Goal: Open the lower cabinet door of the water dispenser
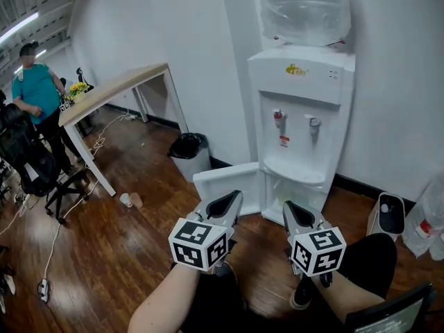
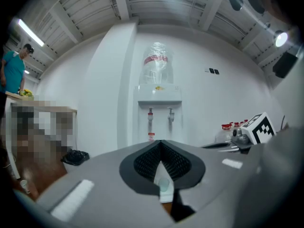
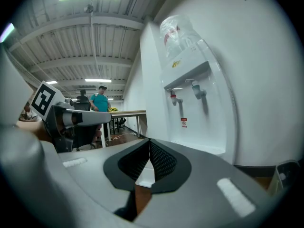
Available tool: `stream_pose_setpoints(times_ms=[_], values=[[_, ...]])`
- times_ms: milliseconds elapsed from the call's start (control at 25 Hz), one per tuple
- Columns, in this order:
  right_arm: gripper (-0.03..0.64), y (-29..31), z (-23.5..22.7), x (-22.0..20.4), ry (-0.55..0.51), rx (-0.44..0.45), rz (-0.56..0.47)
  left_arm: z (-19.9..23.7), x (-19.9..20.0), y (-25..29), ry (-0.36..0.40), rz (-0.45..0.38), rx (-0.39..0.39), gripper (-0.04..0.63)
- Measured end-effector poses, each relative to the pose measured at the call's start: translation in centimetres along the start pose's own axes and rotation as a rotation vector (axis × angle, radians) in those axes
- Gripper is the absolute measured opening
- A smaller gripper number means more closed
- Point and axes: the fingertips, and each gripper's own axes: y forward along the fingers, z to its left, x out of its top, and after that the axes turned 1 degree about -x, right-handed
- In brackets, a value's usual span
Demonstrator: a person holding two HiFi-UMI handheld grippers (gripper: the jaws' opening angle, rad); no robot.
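Head view: a white water dispenser (image 1: 302, 89) stands against the wall, with a big clear water bottle (image 1: 305, 9) on top.
Lower cabinet door (image 1: 223, 177): it is open. It swings out to the left of the dispenser, low down by the wooden floor (image 1: 139, 248).
Cabinet opening (image 1: 295, 191): the space behind the door shows, under the two taps.
Left gripper (image 1: 233, 198): it is held low, near the open door and pointing at it.
Left gripper view: the left gripper (image 2: 161, 144) has its jaws a tiny bit apart. Nothing is between them. The dispenser stands straight ahead, apart from the tips.
Right gripper (image 1: 291, 208): it is held low in front of the cabinet opening, just beside the left gripper.
Right gripper view: the right gripper (image 3: 149, 144) has its jaws pressed together. It holds nothing. The dispenser is off to the right side.
Trash bin (image 1: 189, 151): it has a black bag in it and stands by the wall, left of the door.
Table (image 1: 114, 89): it is far off on the left, and a person (image 1: 35, 89) in a teal shirt stands beside it.
Paper cups (image 1: 130, 200): they lie on the floor near a table leg.
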Motion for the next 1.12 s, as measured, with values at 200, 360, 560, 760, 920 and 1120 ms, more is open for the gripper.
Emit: stream_pose_setpoints(times_ms=[200, 360, 560, 760, 920, 1120], values=[[0.009, 4.1, -2.2, -2.0, 0.019, -0.051, 0.011, 0.6, -1.8, 4.3, 0.060, 0.081, -0.060, 0.069], [0.012, 6.7, -3.4, -3.7, 0.024, -0.099, 0.004, 1.4, -3.2, 7.3, 0.122, 0.097, -0.094, 0.069], [0.014, 9.4, -6.2, -7.2, 0.015, -0.179, 0.029, 4.9, -7.2, 10.8, -0.080, 0.049, -0.015, 0.069], [0.021, 11.3, -10.1, -11.5, 0.032, -0.295, 0.050, 5.1, -14.2, 14.4, 0.015, 0.183, -0.038, 0.069], [0.023, 12.5, -12.1, -14.9, 0.054, -0.364, 0.075, 5.7, -19.1, 17.2, 0.008, 0.241, -0.029, 0.069], [0.039, 13.4, -13.8, -18.3, 0.005, -0.402, 0.123, 4.8, -23.5, 19.2, -0.084, 0.245, -0.033, 0.069]])
